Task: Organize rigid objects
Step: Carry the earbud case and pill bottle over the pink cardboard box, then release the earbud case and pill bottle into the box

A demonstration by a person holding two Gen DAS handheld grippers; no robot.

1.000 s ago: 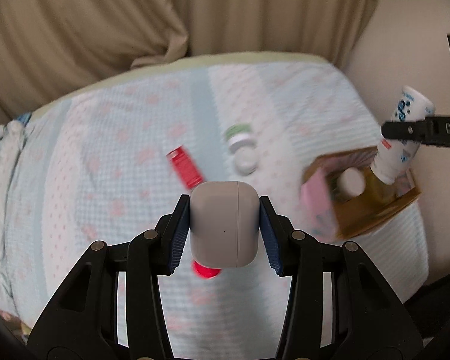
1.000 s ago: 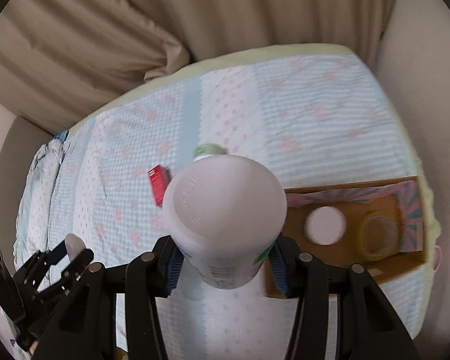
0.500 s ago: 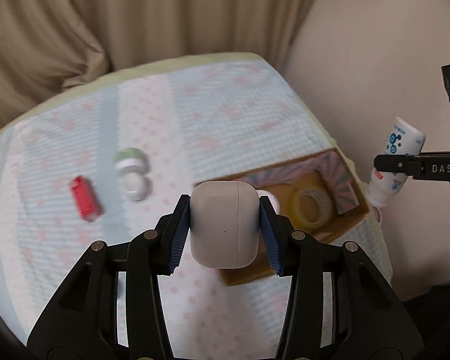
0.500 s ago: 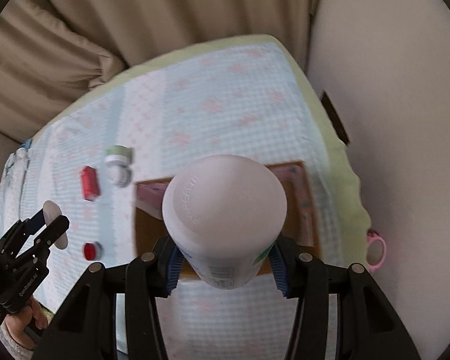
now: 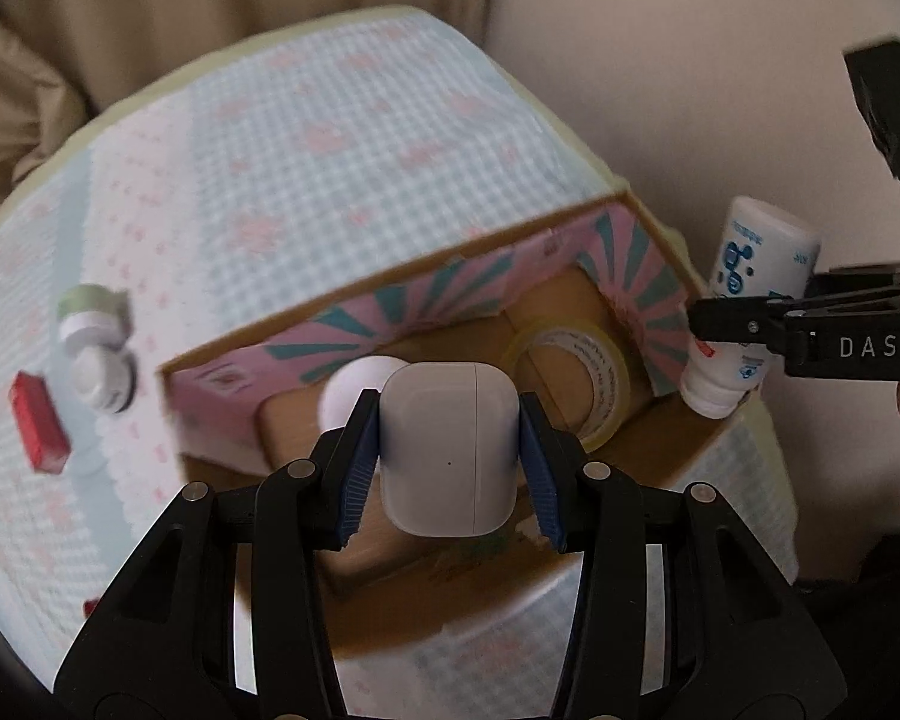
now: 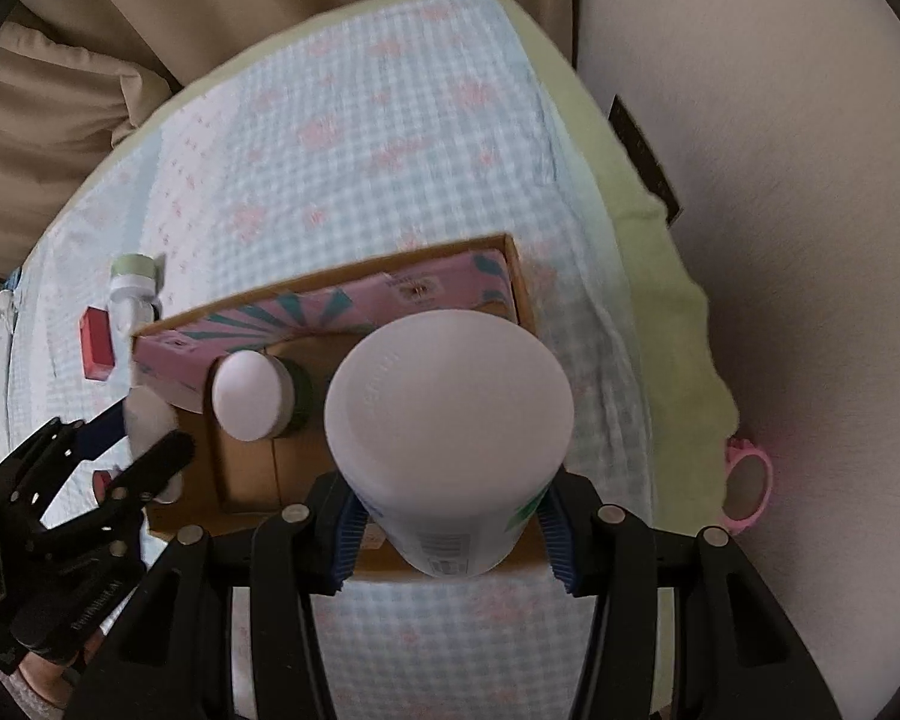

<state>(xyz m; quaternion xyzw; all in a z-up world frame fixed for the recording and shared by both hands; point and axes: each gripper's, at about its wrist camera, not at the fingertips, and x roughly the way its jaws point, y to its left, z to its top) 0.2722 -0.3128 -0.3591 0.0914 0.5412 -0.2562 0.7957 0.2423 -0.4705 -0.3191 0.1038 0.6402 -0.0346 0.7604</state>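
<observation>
While box now looms closer, both tongs keep loads clamped.

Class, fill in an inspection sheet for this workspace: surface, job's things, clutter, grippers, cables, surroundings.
Surface: checked bedspread, pale blue with pink marks.
Job's things: cardboard box holding a tape roll and white-lidded jar; red box and small bottle lie outside on the spread.
Clutter: pink hand mirror at the bed's edge.
Grippers: left gripper shut on white earbud case; right gripper shut on white bottle.
Cables: nothing seen.
Surroundings: beige curtain, pale wall.
</observation>
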